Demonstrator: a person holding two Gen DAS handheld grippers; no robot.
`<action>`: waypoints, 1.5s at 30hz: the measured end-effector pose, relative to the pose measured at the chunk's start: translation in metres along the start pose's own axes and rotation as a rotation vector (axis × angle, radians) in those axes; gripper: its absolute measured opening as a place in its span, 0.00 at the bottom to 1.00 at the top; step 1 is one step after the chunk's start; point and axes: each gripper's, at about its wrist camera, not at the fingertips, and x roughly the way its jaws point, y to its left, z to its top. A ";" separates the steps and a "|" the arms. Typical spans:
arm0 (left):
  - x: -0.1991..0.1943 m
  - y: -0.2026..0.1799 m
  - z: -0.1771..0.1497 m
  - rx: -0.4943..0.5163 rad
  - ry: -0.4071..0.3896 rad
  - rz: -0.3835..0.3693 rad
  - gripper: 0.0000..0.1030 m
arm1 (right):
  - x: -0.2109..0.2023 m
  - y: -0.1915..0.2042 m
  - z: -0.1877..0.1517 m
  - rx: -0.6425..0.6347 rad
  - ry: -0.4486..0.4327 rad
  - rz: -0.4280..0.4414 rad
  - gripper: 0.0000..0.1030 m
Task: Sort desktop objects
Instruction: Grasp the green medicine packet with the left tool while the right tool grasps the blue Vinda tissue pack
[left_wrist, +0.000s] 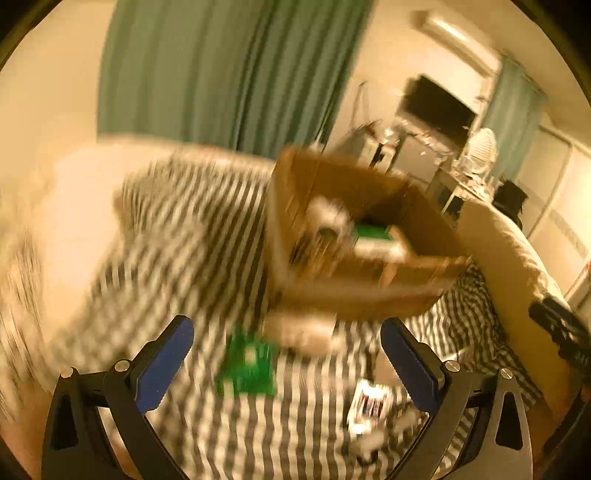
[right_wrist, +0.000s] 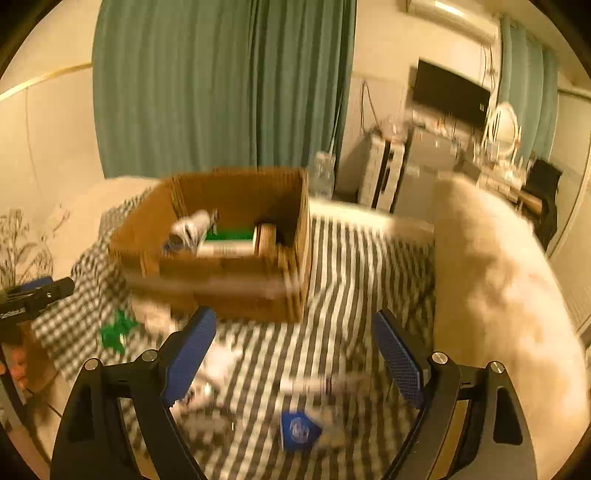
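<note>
Both tongs spread wide and holding nothing, left gripper (left_wrist: 286, 363) over a green packet (left_wrist: 247, 369), right gripper (right_wrist: 295, 354) above a blue, perhaps foil, packet (right_wrist: 298, 430), cardboard box (right_wrist: 236, 284) beyond on striped cloth (right_wrist: 354, 266).

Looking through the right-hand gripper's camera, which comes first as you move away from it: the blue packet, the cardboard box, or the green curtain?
Seen from the right gripper, whose blue pads stand apart and hold nothing:
1. Blue packet, nearest, on the striped cloth low between the fingers.
2. Cardboard box, farther ahead, a little left, with items already inside.
3. Green curtain, farthest, hanging behind the box.
</note>
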 end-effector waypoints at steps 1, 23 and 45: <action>0.008 0.004 -0.007 -0.031 0.033 0.008 1.00 | 0.004 -0.001 -0.004 0.014 0.015 0.004 0.84; 0.083 0.012 -0.037 0.044 0.148 0.152 1.00 | 0.092 -0.019 -0.076 0.086 0.356 -0.108 0.84; 0.123 0.007 -0.043 0.144 0.216 0.232 1.00 | 0.128 -0.021 -0.106 0.102 0.551 -0.078 0.84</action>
